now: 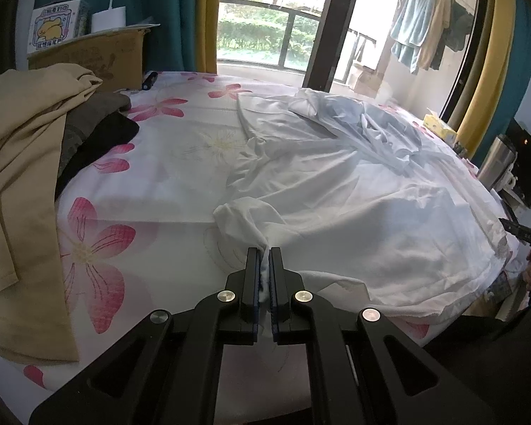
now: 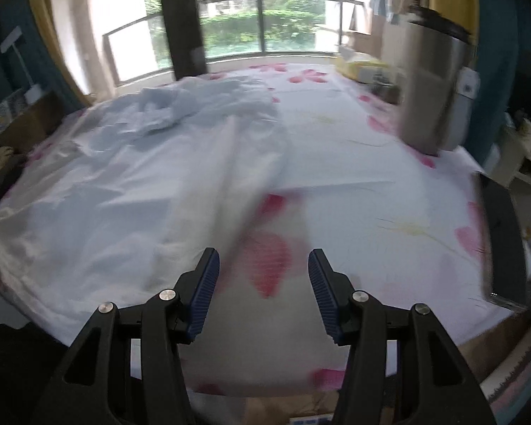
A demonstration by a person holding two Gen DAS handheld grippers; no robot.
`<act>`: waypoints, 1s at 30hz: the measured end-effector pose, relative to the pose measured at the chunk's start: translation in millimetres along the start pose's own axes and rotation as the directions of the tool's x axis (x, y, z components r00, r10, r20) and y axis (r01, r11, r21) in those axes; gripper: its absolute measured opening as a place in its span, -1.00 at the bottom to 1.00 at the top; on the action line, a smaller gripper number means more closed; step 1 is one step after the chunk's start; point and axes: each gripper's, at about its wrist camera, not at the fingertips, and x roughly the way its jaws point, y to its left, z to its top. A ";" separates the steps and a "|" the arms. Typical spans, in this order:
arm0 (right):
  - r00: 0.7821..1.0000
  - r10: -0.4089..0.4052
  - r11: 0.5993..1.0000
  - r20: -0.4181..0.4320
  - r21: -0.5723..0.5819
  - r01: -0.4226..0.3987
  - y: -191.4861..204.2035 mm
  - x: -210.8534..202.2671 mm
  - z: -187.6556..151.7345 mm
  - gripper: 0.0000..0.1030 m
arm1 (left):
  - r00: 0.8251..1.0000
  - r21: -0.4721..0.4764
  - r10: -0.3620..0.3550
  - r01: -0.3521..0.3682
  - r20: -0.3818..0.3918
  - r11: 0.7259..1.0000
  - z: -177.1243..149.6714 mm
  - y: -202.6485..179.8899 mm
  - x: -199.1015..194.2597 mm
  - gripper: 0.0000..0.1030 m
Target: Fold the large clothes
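Where curtains [image 1: 180, 17] hang; flowered bedsheet [image 1: 180, 163].

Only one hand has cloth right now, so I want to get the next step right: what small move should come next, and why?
Probably bring the right gripper left onto the near edge of the white shirt and close. Its jaws stand open over bare floral sheet, holding nothing, while the left gripper is already shut on a pinch of the shirt's near edge. The shirt lies crumpled; two grips should let it be spread.

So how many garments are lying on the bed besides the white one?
3, all piled at the left edge: a tan one, a grey one under it, a black one lowest. More may be hidden beneath.
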 end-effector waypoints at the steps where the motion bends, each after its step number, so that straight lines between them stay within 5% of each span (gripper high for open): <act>1: 1.000 0.023 1.000 -0.002 -0.006 -0.023 5.4 1.4 0.7 0.02 | 1.000 0.003 0.001 -0.001 0.000 1.000 -0.3 0.3 -0.3 -0.90; 9: 0.997 0.036 0.998 -0.065 -0.054 -0.040 31.0 19.9 -6.4 0.02 | 1.000 0.013 -0.011 0.011 0.003 1.000 0.9 -1.8 -0.1 -0.90; 11: 0.997 0.034 0.998 -0.068 -0.056 -0.038 32.7 18.6 -6.7 -0.36 | 1.000 0.016 -0.014 0.014 0.005 1.000 1.4 -2.9 0.1 -0.90; 12: 0.996 0.041 0.997 -0.073 -0.061 -0.045 33.9 18.3 -6.7 -0.89 | 1.000 0.020 -0.015 0.015 0.009 1.000 0.7 -2.6 -1.4 -0.90; 20: 0.998 -0.043 0.996 -0.039 -0.083 0.040 15.5 3.4 3.5 -0.89 | 0.997 0.032 0.010 -0.012 0.081 0.999 13.6 -3.1 -15.0 -0.90; 30: 0.997 -0.031 0.997 0.066 -0.071 0.036 11.2 -17.4 41.9 -0.90 | 0.986 0.068 0.023 -0.034 0.166 0.997 51.3 -10.6 -25.7 -0.90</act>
